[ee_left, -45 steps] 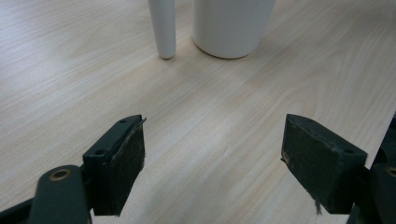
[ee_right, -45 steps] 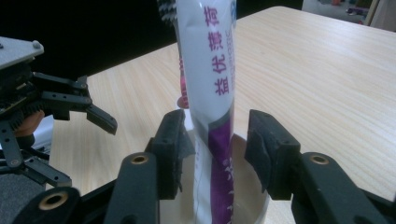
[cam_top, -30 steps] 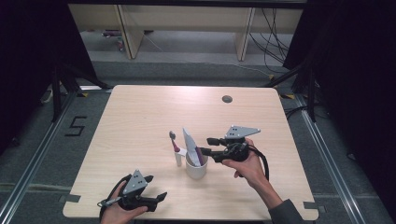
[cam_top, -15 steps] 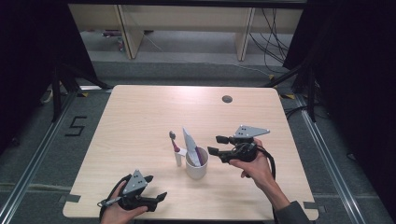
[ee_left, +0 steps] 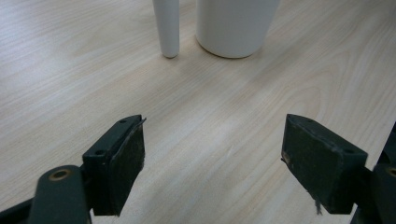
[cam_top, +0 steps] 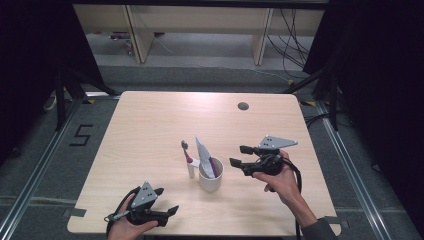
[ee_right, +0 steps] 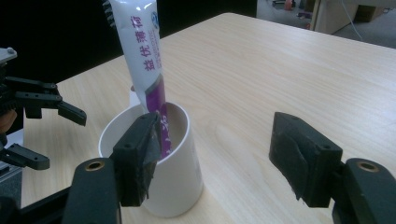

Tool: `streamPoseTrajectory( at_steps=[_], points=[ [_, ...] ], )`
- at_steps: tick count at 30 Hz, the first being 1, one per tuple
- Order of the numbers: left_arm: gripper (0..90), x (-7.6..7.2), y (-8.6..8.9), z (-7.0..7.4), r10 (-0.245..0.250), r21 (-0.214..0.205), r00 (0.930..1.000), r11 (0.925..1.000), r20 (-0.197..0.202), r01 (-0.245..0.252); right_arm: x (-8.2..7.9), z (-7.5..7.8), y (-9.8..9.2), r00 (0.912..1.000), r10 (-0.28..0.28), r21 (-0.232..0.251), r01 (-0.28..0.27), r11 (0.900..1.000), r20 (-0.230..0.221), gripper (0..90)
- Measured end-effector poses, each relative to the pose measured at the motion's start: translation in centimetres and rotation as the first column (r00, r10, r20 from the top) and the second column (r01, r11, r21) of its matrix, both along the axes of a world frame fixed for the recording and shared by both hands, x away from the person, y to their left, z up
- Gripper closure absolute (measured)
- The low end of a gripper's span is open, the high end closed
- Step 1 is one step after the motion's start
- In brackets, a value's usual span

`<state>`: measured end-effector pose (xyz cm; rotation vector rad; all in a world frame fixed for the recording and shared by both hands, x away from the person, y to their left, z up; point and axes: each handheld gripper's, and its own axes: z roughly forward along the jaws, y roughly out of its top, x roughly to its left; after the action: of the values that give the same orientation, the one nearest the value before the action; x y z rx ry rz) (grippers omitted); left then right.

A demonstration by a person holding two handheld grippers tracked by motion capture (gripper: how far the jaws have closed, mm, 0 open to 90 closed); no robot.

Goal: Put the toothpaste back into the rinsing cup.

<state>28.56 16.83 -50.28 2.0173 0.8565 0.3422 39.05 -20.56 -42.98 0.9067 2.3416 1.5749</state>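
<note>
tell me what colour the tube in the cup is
White with a purple lower part, the tube shows best in the right gripper view.

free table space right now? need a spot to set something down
Bare wood: the whole far half of the table up to the round hole, and the left side beyond the toothbrush. Crowded: the middle, with cup and tube, the open right gripper beside them; left gripper at the near edge.

I see the cup [cam_top: 210,174] mid-counter [cam_top: 150,130], the tube [cam_top: 204,152] standing in it, the toothbrush [cam_top: 188,159] upright at its nine o'clock, touching or just beside it.
</note>
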Motion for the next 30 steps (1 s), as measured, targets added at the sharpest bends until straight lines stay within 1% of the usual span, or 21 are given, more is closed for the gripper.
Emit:
streamPoseTrajectory(
  at_steps=[3, 5, 6, 7, 9, 10, 12, 13, 17, 18, 20, 21, 22, 23, 24, 25, 26, 27, 28, 29, 30],
  points=[
    [21.1, 0.0, 0.0, 0.0, 0.0, 0.0, 1.0, 1.0, -0.001, 0.0, 0.0, 0.0, -0.4, 1.0, -0.006, -0.009, 0.006, 0.9999, 0.007, 32.8],
    [21.1, 0.0, 0.0, -0.1, 0.003, -0.007, 1.0, 1.0, 0.002, -0.003, -0.3, -0.1, -0.7, 0.9994, -0.034, -0.007, 0.034, 0.9994, 0.004, 31.8],
    [21.2, 0.0, 0.0, -0.1, -0.003, 0.002, 1.0, 1.0, 0.002, 0.003, -0.1, -0.1, -0.9, 0.9993, -0.024, -0.013, 0.024, 0.9996, 0.028, 31.4],
    [21.1, 0.0, 0.0, 0.0, -0.004, 0.003, 1.0, 1.0, 0.0, 0.004, -0.2, -0.1, -1.2, 0.9993, -0.025, -0.029, 0.026, 0.9992, 0.027, 31.2],
    [21.1, 0.0, 0.0, 0.0, -0.004, 0.006, 1.0, 1.0, -0.001, 0.004, -0.5, -0.2, -1.3, 0.9994, -0.033, -0.004, 0.033, 0.9994, 0.0, 31.1],
    [21.1, 0.0, 0.0, 0.0, -0.004, 0.006, 1.0, 1.0, -0.001, 0.004, -0.5, -0.2, -1.5, 0.9993, -0.035, -0.021, 0.035, 0.9992, 0.011, 30.9],
    [21.1, 0.1, 0.0, -0.1, 0.002, -0.007, 1.0, 1.0, -0.001, -0.002, -0.7, -0.2, -1.7, 0.9992, -0.04, -0.003, 0.04, 0.9992, 0.0, 30.6],
    [21.0, 0.0, 0.0, 0.0, 0.006, 0.005, 1.0, 1.0, -0.006, -0.006, -0.7, -0.3, -1.8, 0.9991, -0.039, -0.016, 0.039, 0.9991, 0.014, 30.4],
    [21.0, 0.0, 0.0, 0.1, 0.007, 0.001, 1.0, 1.0, -0.007, -0.007, -0.9, -0.4, -2.3, 0.9987, -0.049, -0.022, 0.049, 0.9986, 0.015, 28.6],
    [21.0, 0.0, 0.1, 0.1, 0.001, 0.013, 1.0, 0.9999, -0.007, -0.001, -1.1, -0.3, -2.4, 0.9986, -0.054, -0.026, 0.054, 0.9982, 0.001, 28.4],
    [20.9, 0.0, 0.1, 0.1, 0.002, 0.012, 1.0, 0.9999, -0.005, -0.001, -1.1, -0.5, -2.7, 0.9985, -0.052, -0.023, 0.053, 0.9983, 0.019, 28.1],
    [20.9, 0.0, 0.1, 0.1, 0.002, 0.011, 1.0, 0.9999, -0.005, -0.002, -1.3, -0.6, -2.7, 0.9979, -0.064, -0.015, 0.064, 0.9978, -0.005, 27.6],
    [20.9, 0.1, 0.1, 0.1, 0.004, 0.009, 1.0, 1.0, -0.005, -0.004, -1.2, -0.7, -2.9, 0.9985, -0.055, -0.021, 0.055, 0.9983, 0.004, 26.9],
    [20.9, 0.1, 0.1, 0.0, 0.003, 0.004, 1.0, 1.0, -0.004, -0.003, -1.4, -0.7, -2.9, 0.9974, -0.07, -0.016, 0.07, 0.9975, -0.018, 26.1],
    [20.8, 0.1, 0.1, 0.1, 0.0, 0.018, 1.0, 0.9998, -0.005, 0.0, -1.5, -0.8, -3.0, 0.9972, -0.07, -0.011, 0.07, 0.9975, -0.024, 25.8],
    [20.8, 0.1, 0.0, 0.0, 0.003, 0.015, 1.0, 0.9999, -0.004, -0.003, -1.5, -0.9, -3.3, 0.9978, -0.067, -0.03, 0.067, 0.9973, -0.001, 25.8],
    [20.7, 0.0, 0.0, 0.0, 0.005, 0.004, 1.0, 1.0, -0.005, -0.005, -1.6, -1.0, -3.3, 0.9969, -0.079, -0.023, 0.079, 0.9966, -0.006, 25.6],
    [20.7, 0.0, 0.1, 0.1, -0.002, 0.013, 1.0, 0.9999, -0.006, 0.002, -1.7, -1.0, -3.4, 0.9967, -0.077, -0.025, 0.076, 0.9968, -0.027, 25.2],
    [20.7, 0.0, 0.1, 0.1, 0.006, 0.001, 1.0, 1.0, -0.003, -0.006, -1.6, -1.1, -3.5, 0.997, -0.076, -0.031, 0.076, 0.9967, -0.014, 25.0],
    [20.7, 0.0, 0.3, 0.2, -0.003, 0.018, 1.0, 0.9998, 0.006, 0.003, -1.7, -1.2, -3.6, 0.9973, -0.072, -0.035, 0.072, 0.9968, -0.01, 25.0],
    [20.7, 0.0, 0.3, 0.2, 0.008, -0.002, 0.9999, 1.0, 0.006, -0.008, -1.9, -1.3, -3.5, 0.9958, -0.084, -0.02, 0.083, 0.9964, -0.038, 25.0]
  ],
)
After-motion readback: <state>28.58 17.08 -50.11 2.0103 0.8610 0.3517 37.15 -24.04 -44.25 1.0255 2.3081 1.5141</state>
